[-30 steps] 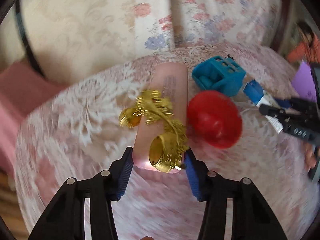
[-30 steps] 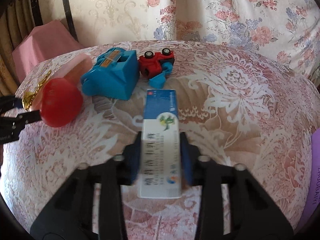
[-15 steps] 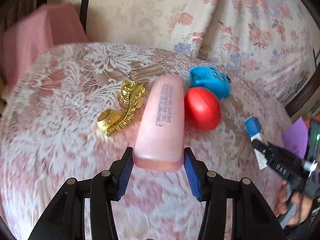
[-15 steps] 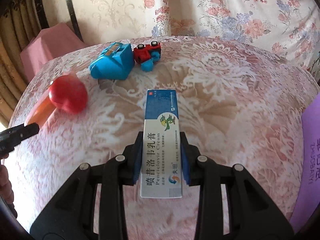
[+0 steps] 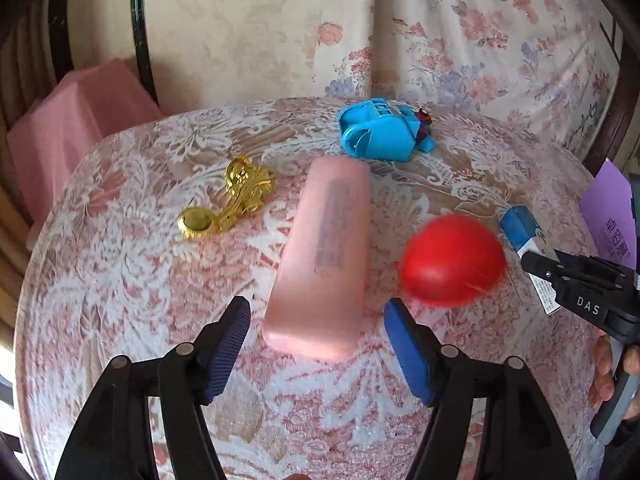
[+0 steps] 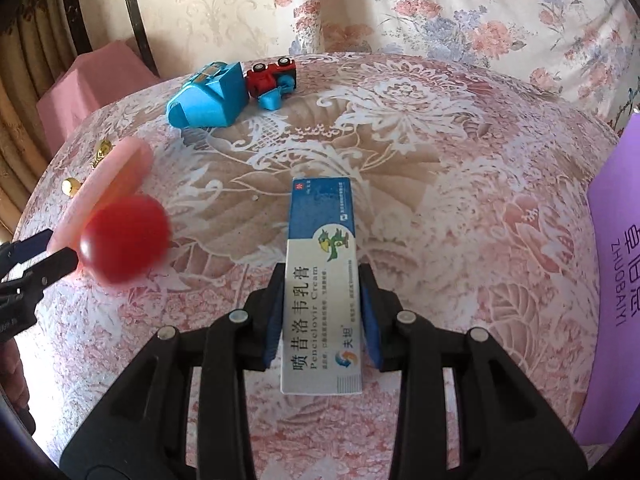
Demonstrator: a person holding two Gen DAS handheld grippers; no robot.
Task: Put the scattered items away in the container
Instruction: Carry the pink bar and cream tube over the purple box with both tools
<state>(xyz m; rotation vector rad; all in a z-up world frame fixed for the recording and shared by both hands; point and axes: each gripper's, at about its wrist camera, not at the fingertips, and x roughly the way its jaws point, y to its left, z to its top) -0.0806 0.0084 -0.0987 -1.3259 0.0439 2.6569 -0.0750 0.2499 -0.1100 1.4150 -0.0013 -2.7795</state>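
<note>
Left wrist view shows the left gripper (image 5: 318, 322) with its jaws spread: they have just been opening, and the pink case (image 5: 320, 268) lies between the blue pads with a gap on each side, neither pad pressing it. Taking that pink case as the landmark, the red ball (image 5: 452, 262) sits blurred just to its right, the gold ornament (image 5: 228, 204) lies to its left on the floral cloth (image 5: 120, 280), and the blue toy (image 5: 376, 134) rests beyond its far end with a small red toy car (image 6: 272, 74) touching it. Right of the ball, the right gripper (image 6: 322, 308) is pinched on the cream box (image 6: 322, 280), pads tight against both long sides. A purple container (image 6: 612, 260) stands at the right edge, well apart from the case.
</note>
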